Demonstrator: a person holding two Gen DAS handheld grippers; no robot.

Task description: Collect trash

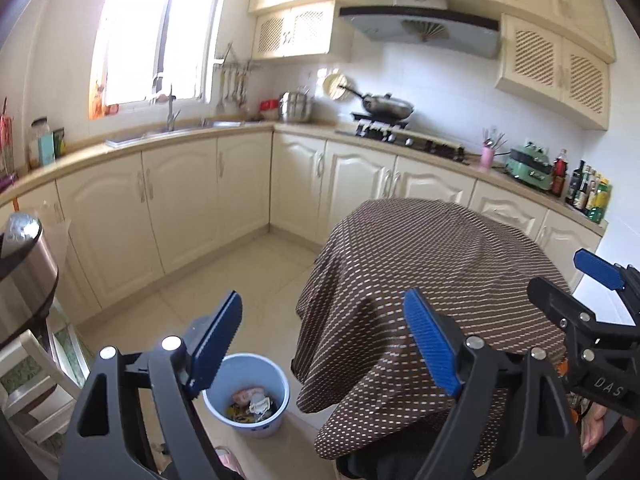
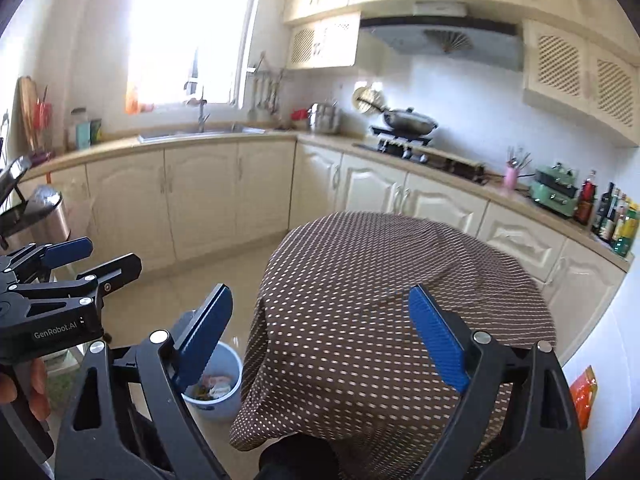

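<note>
Down on the tiled floor [image 1: 256, 264], at about 7 o'clock in both wrist views: a light blue bin [image 1: 247, 394], just beside the hanging edge of the brown dotted cloth [image 1: 420, 280]. Inside the bin, crumpled trash [image 1: 253, 399]: something pink, something white, some yellow and dark bits, too small to name. In the right wrist view the bin partly hidden behind the left finger of that gripper.

Just at 3 o'clock from the bin, a round tabletop covered fully by the cloth, the fabric falling in folds on the near side.

Left gripper [image 1: 326, 350] held above the floor and the cloth edge, its blue ribbed fingers [image 1: 430, 344] standing wide apart, nothing between them. Right gripper [image 2: 328, 340] likewise spread wide over the cloth, fingers [image 2: 438, 340] empty, no pad pressing on anything. Each gripper seen also from the other camera: the right one at 3 o'clock in the left view, the left one at 9 o'clock in the right view, with part of a hand [image 2: 24, 392] around its handle.

Farther out, cream cabinets [image 1: 176, 200] along two walls, a sink [image 1: 176, 130] under the bright window at 11 o'clock, a dark wok [image 1: 386, 106] on the stove at 12 o'clock under the range hood [image 1: 420, 24], bottles [image 1: 588, 190] at 3 o'clock on the worktop. A steel pedal bin [image 1: 24, 268] at 9 o'clock.
</note>
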